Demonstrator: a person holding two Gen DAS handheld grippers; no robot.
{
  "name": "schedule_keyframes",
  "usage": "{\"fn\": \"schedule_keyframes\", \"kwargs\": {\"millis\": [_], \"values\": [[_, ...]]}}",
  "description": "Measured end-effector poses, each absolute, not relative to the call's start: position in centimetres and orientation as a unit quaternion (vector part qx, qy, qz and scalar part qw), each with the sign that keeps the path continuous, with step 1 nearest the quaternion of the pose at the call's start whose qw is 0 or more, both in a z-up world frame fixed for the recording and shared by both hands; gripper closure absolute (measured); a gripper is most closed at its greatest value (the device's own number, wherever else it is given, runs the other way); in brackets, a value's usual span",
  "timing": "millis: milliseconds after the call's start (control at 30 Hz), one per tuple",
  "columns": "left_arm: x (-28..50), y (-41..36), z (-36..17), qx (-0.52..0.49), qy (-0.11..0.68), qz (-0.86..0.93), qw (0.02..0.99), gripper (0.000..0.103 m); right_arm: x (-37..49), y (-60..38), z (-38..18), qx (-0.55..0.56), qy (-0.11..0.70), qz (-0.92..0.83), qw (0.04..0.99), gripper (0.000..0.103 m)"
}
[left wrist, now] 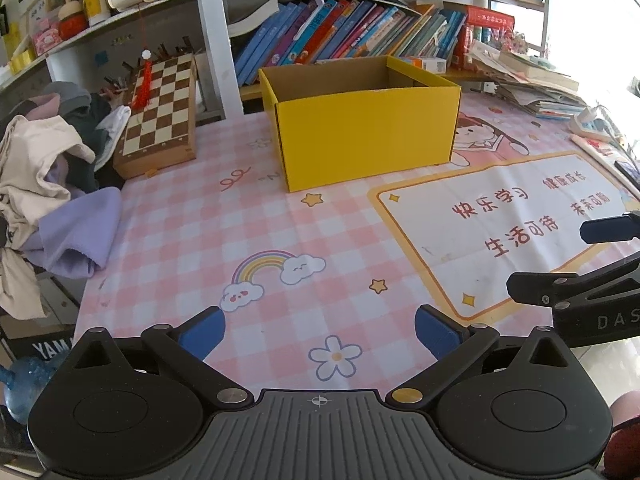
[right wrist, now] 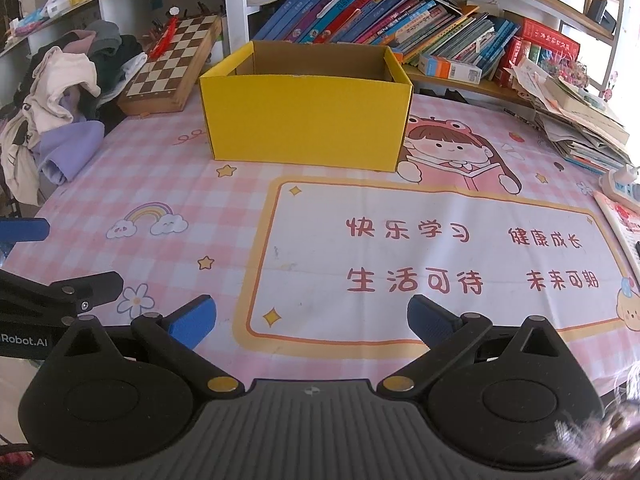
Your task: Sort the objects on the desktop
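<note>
An open yellow cardboard box [left wrist: 364, 136] stands at the back middle of the desk; it also shows in the right wrist view [right wrist: 306, 120], and what I see of its inside looks empty. My left gripper [left wrist: 320, 330] is open and empty, low over the pink checked desk mat [left wrist: 192, 232]. My right gripper [right wrist: 312, 320] is open and empty over the mat's white text panel [right wrist: 440, 256]. The right gripper shows at the right edge of the left wrist view [left wrist: 592, 264]. The left gripper shows at the left edge of the right wrist view [right wrist: 48, 264].
A folded wooden chessboard [left wrist: 160, 116] leans at the back left beside a pile of clothes [left wrist: 52, 184]. A row of books [left wrist: 344, 32] fills the shelf behind the box. A stack of papers and books [right wrist: 576, 120] and a power strip [right wrist: 622, 186] lie at the right.
</note>
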State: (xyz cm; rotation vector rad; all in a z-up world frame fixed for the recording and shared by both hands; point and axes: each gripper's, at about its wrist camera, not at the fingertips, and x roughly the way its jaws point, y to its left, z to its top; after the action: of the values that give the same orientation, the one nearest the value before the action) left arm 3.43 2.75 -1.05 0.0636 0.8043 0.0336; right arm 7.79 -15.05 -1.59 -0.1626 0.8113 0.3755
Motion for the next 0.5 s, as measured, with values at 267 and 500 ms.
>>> {"fn": "schedule_keyframes", "kwargs": {"millis": [267, 500], "values": [[3.43, 2.60, -1.05, 0.025, 0.392, 0.013, 0.920, 0.001, 7.87, -15.02, -1.57, -0.078, 0.394, 0.180, 0.898, 0.000], [3.37, 2.55, -1.05, 0.026, 0.393, 0.015, 0.919, 0.000, 7.87, -15.01, -1.59, -0.080, 0.394, 0.182, 0.898, 0.000]]}}
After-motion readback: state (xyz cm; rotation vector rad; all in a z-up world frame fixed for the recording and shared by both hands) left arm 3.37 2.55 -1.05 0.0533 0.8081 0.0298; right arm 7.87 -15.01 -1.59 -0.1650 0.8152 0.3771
